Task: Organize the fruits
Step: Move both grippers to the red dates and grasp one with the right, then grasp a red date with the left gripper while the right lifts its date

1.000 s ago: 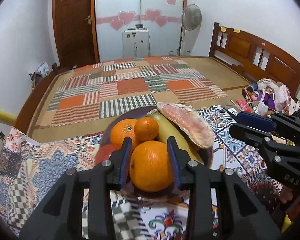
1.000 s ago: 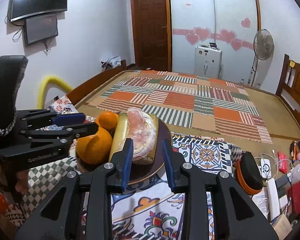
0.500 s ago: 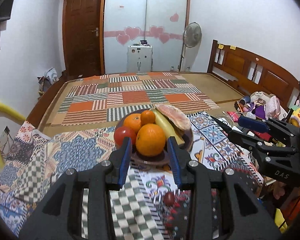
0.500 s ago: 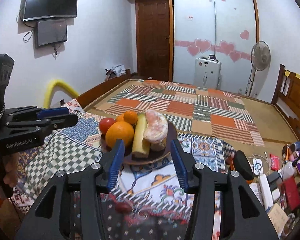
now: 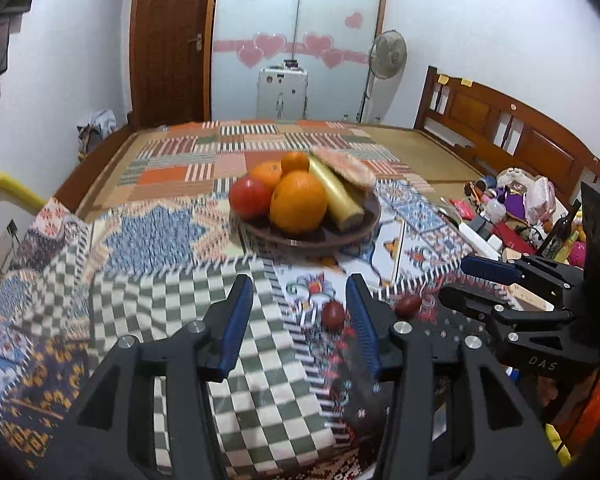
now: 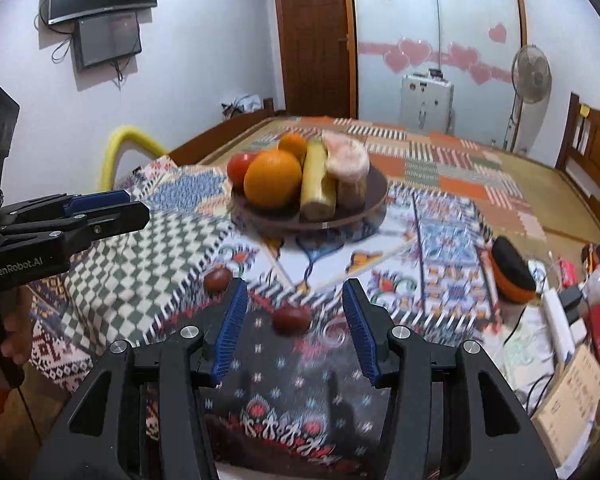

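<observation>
A dark plate (image 5: 364, 228) (image 6: 376, 200) on the patterned cloth holds a large orange (image 5: 299, 201) (image 6: 273, 179), a tomato (image 5: 251, 197), two smaller oranges, a banana (image 5: 336, 196) (image 6: 318, 188) and a peeled citrus piece (image 6: 348, 156). Two small dark red fruits lie on the cloth nearer me. My left gripper (image 5: 297, 282) hovers short of the plate, its jaws opening; one red fruit (image 5: 333, 314) shows just inside its right finger, untouched. My right gripper (image 6: 294, 286) is open over the other red fruit (image 6: 290, 319), pads clear of it.
A black and orange object (image 6: 512, 272) and a heap of bottles, boxes and cables (image 6: 572, 320) crowd the cloth's right side. A yellow padded bar (image 6: 124, 140) rises at the left. Behind the plate lies a bed with a patchwork mat (image 5: 228, 160) and a wooden headboard (image 5: 500, 120).
Both grippers have drawn back from the plate and stand wider. The left fingers no longer flank the large orange. Two small red fruits have come into view near the fingertips.
</observation>
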The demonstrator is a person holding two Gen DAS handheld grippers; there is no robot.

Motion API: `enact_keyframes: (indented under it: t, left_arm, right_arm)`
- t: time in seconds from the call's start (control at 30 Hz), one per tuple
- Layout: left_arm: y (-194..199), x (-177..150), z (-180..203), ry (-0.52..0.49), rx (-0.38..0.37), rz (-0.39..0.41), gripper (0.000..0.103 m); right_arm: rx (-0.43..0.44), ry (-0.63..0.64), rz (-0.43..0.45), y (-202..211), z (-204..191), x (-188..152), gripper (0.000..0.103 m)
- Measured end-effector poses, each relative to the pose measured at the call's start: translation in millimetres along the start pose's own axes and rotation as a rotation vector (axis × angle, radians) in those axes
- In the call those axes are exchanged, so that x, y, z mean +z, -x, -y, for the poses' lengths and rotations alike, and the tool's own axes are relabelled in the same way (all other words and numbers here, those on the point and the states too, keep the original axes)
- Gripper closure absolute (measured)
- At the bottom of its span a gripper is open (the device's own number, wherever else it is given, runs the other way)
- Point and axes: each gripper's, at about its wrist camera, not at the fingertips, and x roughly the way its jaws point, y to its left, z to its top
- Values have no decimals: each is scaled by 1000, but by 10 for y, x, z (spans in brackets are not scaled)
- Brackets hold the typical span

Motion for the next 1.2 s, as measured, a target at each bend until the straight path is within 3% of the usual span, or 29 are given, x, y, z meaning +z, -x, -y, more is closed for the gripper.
enact_keyframes:
  t: [0.43,0.53,0.63,0.97,1.2]
  left_arm:
    - [-330,-317,6,-5,-23,-100,55]
    - [-389,-333,24,-1,-36,-110,55]
    - [-432,-326,52,-7,-42,-116,55]
    - [-633,-257,212,-40,-64,-145,68]
    - [-798,-214,187,-7,-69,-166,74]
  right_arm:
    - [-3,-2,-65,-302,-14,-214,57]
    - [10,6,-76,-358,-45,-195,71]
    - [-5,16,-66,-362,-64,-196,73]
    - [18,-16,-42,-280,41,-175,78]
    - [21,-21,-23,-207,103,-158,77]
